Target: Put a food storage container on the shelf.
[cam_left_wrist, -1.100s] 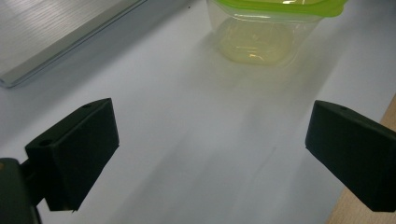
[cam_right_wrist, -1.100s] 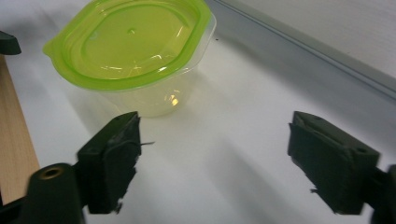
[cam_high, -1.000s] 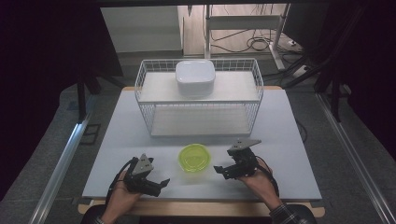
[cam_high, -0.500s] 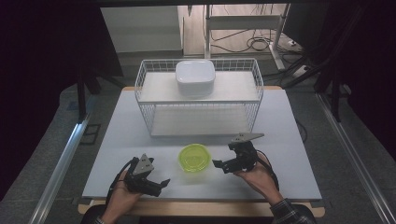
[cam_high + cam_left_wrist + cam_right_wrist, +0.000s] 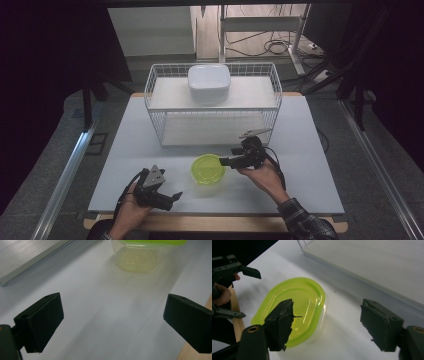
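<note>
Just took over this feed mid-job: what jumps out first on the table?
The bright green-lidded container near the table's front edge stands out most, with the right gripper at its rim, fingers apart and one over the lid. Behind it, a white wire basket carries a white lidded box on its shelf.

Left gripper (image 5: 112,322): black fingers (image 5: 40,321) wide apart, nothing between them. Ahead, a clear plastic container with yellow-green lid (image 5: 140,257) sits on the white bench (image 5: 100,302). Wooden edge at lower right.
</note>
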Tool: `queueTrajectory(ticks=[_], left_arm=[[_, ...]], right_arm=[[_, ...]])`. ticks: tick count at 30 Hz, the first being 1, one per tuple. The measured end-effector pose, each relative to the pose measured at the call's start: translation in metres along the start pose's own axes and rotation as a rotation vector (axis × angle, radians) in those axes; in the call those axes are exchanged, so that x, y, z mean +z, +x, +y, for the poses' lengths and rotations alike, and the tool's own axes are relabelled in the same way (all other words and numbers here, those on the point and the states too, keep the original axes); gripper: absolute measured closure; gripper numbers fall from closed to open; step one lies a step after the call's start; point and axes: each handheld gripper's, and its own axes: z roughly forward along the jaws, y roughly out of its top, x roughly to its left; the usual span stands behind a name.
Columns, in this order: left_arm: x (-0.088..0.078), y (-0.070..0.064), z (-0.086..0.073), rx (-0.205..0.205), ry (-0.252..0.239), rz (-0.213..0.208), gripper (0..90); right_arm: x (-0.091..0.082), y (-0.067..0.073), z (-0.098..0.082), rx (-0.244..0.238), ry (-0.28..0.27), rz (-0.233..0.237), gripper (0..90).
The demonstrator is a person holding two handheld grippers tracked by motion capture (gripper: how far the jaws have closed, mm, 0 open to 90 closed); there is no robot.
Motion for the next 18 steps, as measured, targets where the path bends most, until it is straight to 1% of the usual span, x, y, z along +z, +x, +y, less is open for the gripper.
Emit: queueTrajectory(ticks=[3,8,15,18], left_arm=[[0.0,0.0,0.0,0.003,0.001,-0.001,2.8],[0.0,-0.001,0.0,0.007,0.004,-0.002,2.8],[0.001,-0.001,0.0,0.008,0.005,-0.004,2.8],[0.001,-0.001,0.0,0.009,0.006,-0.004,2.8]], right_arm=[[0.008,0.001,0.004,-0.007,0.013,0.003,32.7],[0.018,0.001,0.009,0.005,0.03,0.009,39.8],[0.022,-0.003,0.011,0.032,0.045,0.026,49.5],[0.023,-0.004,0.01,0.04,0.06,0.021,53.6]])
